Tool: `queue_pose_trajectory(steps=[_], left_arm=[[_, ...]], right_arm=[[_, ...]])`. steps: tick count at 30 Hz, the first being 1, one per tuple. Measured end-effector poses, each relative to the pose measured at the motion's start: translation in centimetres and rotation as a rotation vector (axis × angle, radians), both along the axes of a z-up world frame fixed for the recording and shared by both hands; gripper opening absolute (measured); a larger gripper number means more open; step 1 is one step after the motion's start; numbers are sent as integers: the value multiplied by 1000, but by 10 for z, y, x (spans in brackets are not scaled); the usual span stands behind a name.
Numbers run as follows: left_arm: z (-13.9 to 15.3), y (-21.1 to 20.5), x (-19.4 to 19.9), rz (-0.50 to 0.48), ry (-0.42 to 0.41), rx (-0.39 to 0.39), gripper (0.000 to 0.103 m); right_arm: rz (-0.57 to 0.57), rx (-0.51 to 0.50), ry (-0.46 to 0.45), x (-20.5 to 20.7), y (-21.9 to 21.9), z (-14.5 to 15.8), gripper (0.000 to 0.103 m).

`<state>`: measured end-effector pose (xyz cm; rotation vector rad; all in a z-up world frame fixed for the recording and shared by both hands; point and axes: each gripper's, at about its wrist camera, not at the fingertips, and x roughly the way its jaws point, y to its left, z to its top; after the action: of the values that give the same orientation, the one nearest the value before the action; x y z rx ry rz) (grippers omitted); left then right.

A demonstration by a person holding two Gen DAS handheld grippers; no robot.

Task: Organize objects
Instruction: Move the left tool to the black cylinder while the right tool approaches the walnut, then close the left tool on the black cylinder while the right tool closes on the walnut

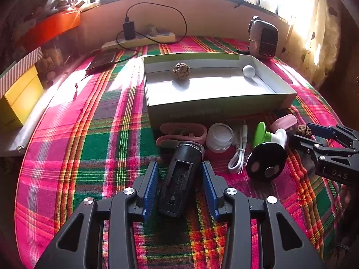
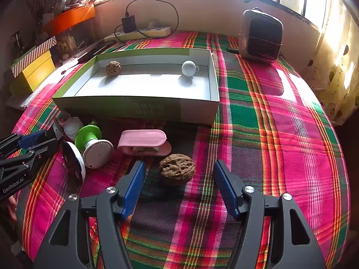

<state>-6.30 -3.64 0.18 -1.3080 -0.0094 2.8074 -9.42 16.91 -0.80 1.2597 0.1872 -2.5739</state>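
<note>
Shallow open white-lined cardboard box with green rim [image 2: 143,107] sits mid-cloth on the pink-green plaid tablecloth [image 2: 280,134]; it serves as the collection bin, already holding one brown wrinkled walnut [image 2: 113,68] and a white ball [image 2: 188,68].

In front of the box, a row of unsorted items.

Left gripper [image 1: 179,186]: fingers wide, straddling a black oblong plastic casing [image 1: 179,179] without touching it, apparently lined up for a grasp.

Right gripper [image 2: 179,188]: fingers wide, bracketing a second brown walnut [image 2: 177,169] lying loose just before the box; nothing held.

cloth [image 2: 269,116]: woven plaid, matt | box [image 2: 139,108]: smooth cardboard | walnut [image 2: 177,168]: rough, wrinkled shell
</note>
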Motion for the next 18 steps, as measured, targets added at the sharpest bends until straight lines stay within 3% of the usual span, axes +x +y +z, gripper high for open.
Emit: queue_pose_trajectory(steps=[10, 15, 18], left_arm=[[0, -5, 1, 10, 4, 43, 36], [0, -8, 2, 32, 4, 43, 25], [0, -10, 3, 32, 6, 57, 25]], right_arm=[[-3, -1, 0, -1, 0, 0, 63], [-28, -4, 6, -2, 4, 1, 49], [-37, -10, 9, -1, 6, 2, 39]])
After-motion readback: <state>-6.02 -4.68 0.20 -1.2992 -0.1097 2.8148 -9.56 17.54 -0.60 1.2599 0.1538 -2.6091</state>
